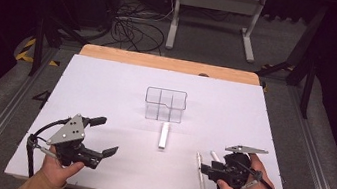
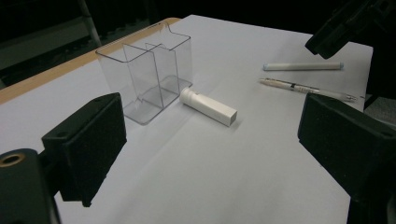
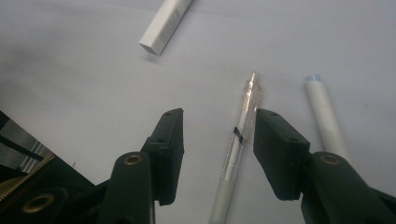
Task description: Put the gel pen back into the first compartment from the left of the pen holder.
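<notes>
Nothing sits in the clear organizer point(image 1: 165, 105) yet. My right gripper point(image 3: 217, 140) straddles the pen point(image 3: 236, 154) on the table, jaws apart, not yet pinching (the left gripper point(image 1: 99, 137) waits, jaws wide). The marker point(image 3: 324, 116) and white tube point(image 1: 164, 135) lie untouched.

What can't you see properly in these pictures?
- Pen: its lower end leaves the right gripper view at the bottom edge, between the right gripper jaws.
- White tube: cut off by the top edge of the right gripper view; its print is too small to read.
- White stick: half hidden behind the right gripper, high view.
</notes>
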Motion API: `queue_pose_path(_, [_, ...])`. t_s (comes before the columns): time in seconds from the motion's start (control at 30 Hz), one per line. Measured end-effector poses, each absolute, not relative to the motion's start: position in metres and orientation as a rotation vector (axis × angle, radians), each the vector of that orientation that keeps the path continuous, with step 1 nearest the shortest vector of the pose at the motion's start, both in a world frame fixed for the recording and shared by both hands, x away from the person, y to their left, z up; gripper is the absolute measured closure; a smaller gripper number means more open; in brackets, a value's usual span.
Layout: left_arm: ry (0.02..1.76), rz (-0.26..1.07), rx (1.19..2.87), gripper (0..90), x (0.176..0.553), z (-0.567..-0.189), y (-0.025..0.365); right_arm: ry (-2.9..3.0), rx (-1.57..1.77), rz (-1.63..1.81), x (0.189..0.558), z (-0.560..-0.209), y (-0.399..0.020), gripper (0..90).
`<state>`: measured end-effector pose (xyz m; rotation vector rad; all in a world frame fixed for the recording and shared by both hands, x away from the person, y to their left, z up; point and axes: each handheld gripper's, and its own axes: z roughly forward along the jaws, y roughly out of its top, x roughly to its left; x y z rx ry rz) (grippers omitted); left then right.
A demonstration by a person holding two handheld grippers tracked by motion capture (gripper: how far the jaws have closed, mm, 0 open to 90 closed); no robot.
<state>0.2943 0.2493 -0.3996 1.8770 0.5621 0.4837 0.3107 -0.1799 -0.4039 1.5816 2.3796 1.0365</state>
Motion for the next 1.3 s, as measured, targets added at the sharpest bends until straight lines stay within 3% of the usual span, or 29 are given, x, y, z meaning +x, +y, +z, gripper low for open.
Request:
queue_pose_path(0.9, [0.569,0.489,1.879,8.8,0.293,-0.401,0.251,2.444,1.794,0.687,0.319,-0.423,-0.160,60.4])
queue_pose_path(1.3, [0.568,0.486,1.877,8.8,0.294,-0.401,0.252,2.441,1.854,0.546,0.319,-0.431,-0.155,68.4])
